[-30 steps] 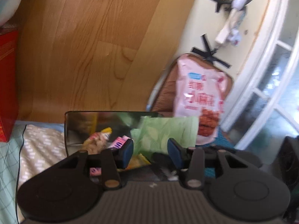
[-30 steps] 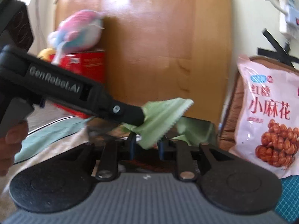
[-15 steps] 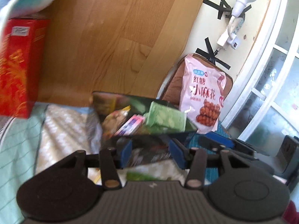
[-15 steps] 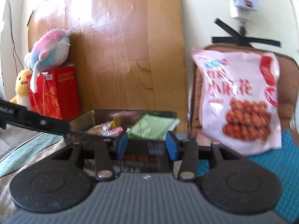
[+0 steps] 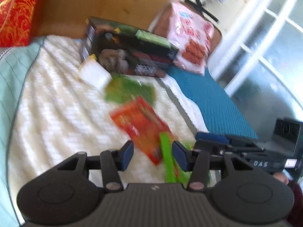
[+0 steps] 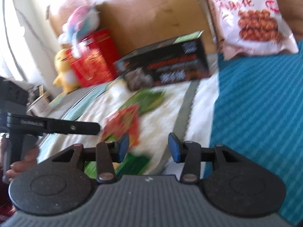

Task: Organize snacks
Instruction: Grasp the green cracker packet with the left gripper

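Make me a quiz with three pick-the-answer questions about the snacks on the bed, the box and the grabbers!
1. Where is the big pink snack bag?
A. Inside the black box
B. Propped up behind the blue mat
C. Between the left gripper's fingers

2. What colour is the flat snack packet lying just ahead of the left gripper?
A. Purple
B. Red-orange
C. Black

3. What is the right gripper holding?
A. Nothing, its jaws are apart
B. The yellow duck toy
C. The red box

Answers:
1. B, it leans upright at the far end of the blue mat, beside the black box, not in it.
2. B, its wrapper is red-orange on the white quilt.
3. A, only bedding shows between its blue pads.
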### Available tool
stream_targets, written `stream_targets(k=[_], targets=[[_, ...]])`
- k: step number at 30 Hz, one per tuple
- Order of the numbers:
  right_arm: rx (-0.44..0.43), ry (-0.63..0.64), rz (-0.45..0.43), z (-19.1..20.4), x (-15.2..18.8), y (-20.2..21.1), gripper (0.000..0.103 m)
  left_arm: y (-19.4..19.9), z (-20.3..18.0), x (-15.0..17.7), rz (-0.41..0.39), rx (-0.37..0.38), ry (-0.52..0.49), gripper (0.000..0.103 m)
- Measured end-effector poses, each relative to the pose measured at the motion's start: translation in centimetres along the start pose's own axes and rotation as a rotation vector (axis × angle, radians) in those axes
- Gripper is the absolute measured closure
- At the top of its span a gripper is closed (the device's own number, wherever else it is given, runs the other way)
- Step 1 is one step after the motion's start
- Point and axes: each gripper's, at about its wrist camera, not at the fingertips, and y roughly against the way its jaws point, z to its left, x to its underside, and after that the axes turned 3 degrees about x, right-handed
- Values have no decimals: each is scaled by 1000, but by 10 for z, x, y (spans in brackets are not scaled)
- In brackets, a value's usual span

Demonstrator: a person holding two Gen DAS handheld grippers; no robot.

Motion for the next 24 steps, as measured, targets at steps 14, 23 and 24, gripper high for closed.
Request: stream_targets(k=[14,23,24], targets=[[-31,294,8,76,27,-14,55,46,8,48,-10,22,122,64],[-105,482,38,108,35,-30,34,75,37,50,-68,-38,220,64],[-104,503,41,109,35,-29,34,73,36,49,-65,-36,215,64]])
